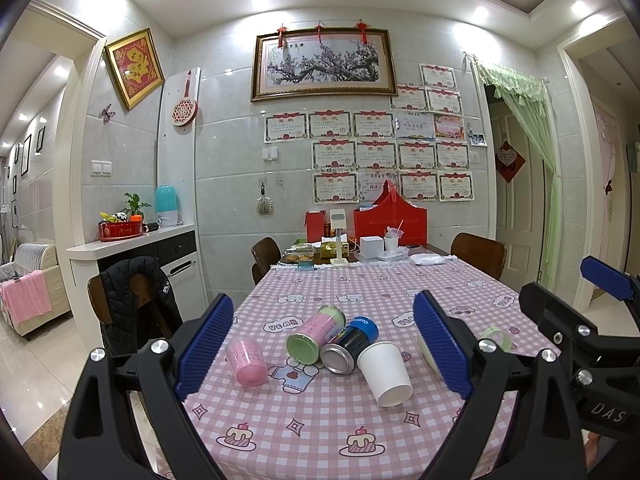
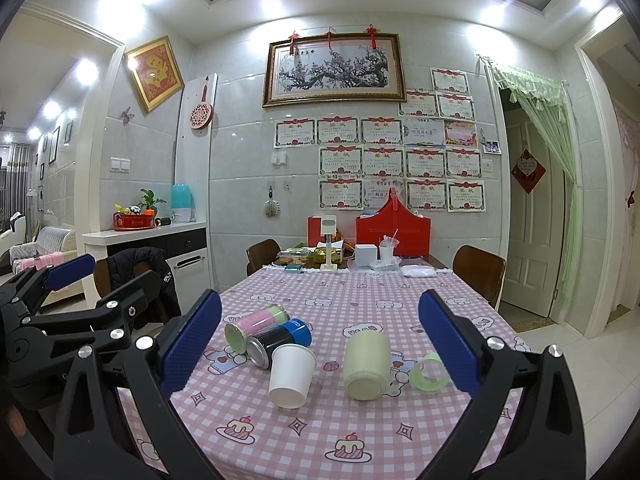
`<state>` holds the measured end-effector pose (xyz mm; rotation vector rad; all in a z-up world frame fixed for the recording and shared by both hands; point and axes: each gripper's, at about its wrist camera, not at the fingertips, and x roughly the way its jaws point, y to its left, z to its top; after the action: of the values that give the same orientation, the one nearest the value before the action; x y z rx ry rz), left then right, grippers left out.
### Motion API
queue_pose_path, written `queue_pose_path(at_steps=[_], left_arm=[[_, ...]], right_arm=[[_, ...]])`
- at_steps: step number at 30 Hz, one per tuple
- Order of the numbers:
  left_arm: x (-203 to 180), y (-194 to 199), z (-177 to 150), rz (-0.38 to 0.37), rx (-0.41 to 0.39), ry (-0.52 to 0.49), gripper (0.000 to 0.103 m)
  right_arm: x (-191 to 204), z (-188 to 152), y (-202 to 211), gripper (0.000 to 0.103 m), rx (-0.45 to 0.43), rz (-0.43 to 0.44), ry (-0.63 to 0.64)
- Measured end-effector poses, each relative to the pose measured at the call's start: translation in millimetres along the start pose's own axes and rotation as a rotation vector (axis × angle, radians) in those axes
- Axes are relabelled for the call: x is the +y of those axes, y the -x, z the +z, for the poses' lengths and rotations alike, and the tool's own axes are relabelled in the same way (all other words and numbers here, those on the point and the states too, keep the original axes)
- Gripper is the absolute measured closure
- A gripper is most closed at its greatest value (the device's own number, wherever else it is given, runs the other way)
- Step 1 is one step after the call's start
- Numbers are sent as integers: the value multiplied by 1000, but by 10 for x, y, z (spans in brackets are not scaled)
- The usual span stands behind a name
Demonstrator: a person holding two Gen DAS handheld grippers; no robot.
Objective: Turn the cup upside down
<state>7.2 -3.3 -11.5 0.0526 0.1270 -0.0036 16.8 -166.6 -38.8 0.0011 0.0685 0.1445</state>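
Several cups lie on their sides on the pink checked tablecloth (image 1: 320, 432). A white paper cup (image 1: 385, 373) lies with its base toward me; it also shows in the right wrist view (image 2: 291, 376). A pink cup (image 1: 246, 362) lies left of it. A pale green cup (image 2: 367, 366) lies on its side to the right. My left gripper (image 1: 322, 354) is open and empty, held above the table's near part. My right gripper (image 2: 320, 354) is open and empty too; it also shows at the right of the left wrist view (image 1: 576, 304).
A pink-green can (image 1: 316, 334) and a dark can with a blue end (image 1: 350, 344) lie side by side behind the white cup. A green tape roll (image 2: 429, 372) lies at the right. Boxes, food and a red bag (image 1: 390, 220) crowd the far end. Chairs (image 1: 478, 258) flank the table.
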Motion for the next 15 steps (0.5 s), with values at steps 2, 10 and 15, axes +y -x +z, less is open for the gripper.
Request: queue_pose_path(at_steps=[2,10,15], left_arm=[[2,1,5,-1,2,1,13],[3,0,6,-1,2,0,13],[-4,-6,-6,-1,4,-1,13]], right_arm=[[0,0,-1,8,0,-1,1],[-1,-6,-6,8,0,-1,1],[21,-46,-28,8,4,-1,1]])
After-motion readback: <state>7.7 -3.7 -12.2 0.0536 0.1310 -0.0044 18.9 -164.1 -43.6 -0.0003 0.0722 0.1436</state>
